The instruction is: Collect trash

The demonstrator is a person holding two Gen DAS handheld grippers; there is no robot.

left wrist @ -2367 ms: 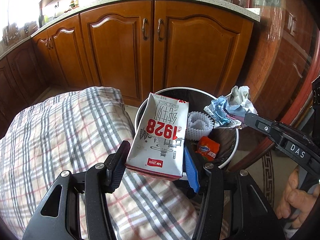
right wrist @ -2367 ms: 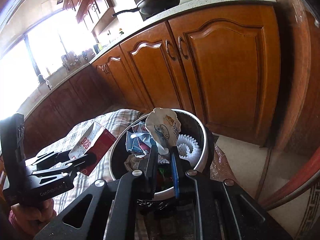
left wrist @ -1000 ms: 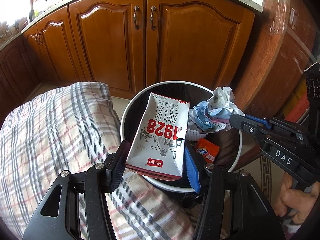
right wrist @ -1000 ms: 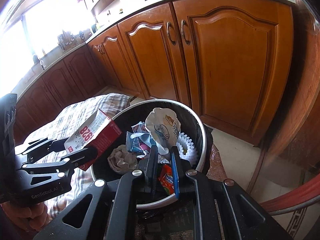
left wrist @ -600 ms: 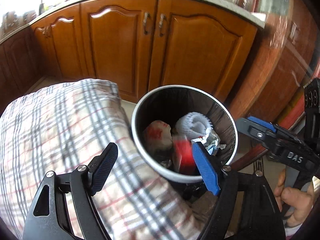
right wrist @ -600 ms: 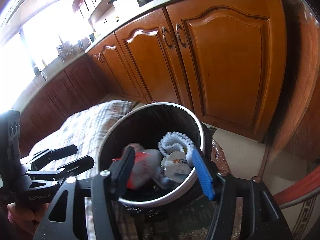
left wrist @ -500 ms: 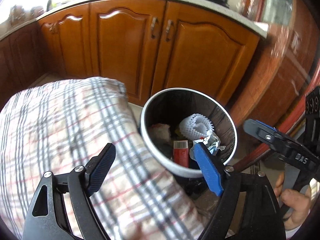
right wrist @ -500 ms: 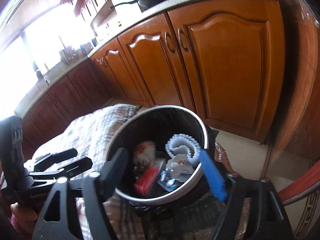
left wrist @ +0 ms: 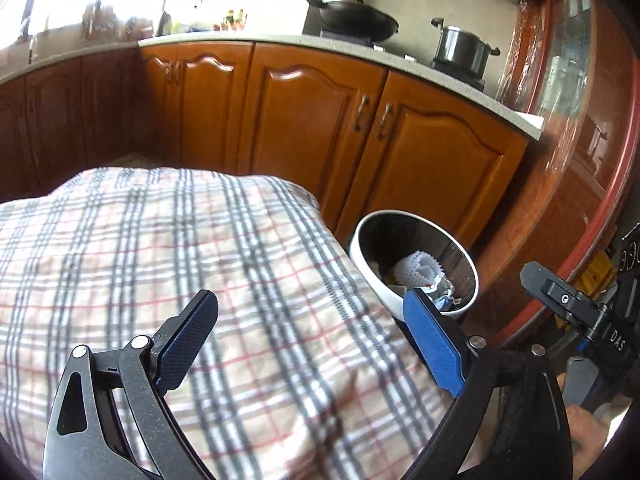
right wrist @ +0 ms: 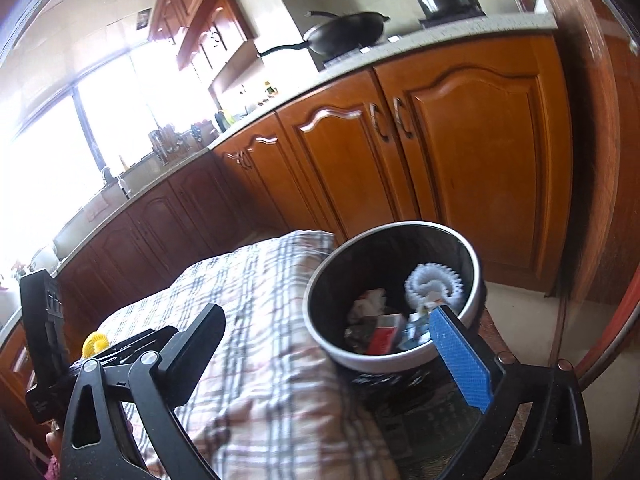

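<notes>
A round trash bin (left wrist: 360,240) with a white rim and a black liner stands on the floor beside the table; it also shows in the right wrist view (right wrist: 474,264). Inside lie a red-and-white milk carton (right wrist: 384,330), crumpled paper (right wrist: 370,302), a white foam net (right wrist: 434,284) and wrappers. My left gripper (left wrist: 312,332) is open and empty above the plaid tablecloth (left wrist: 160,248), left of the bin. My right gripper (right wrist: 326,346) is open and empty, near the bin's front rim.
Wooden kitchen cabinets (left wrist: 320,128) run behind the bin, with a wok (left wrist: 356,20) and a pot (left wrist: 464,50) on the counter. A small yellow object (right wrist: 95,342) shows by the left gripper's body in the right wrist view. A wooden frame (left wrist: 600,184) stands at right.
Both grippers opened and dropped the milk carton and the crumpled wrappers into the bin. Both then pulled back and up, the left one over the tablecloth.
</notes>
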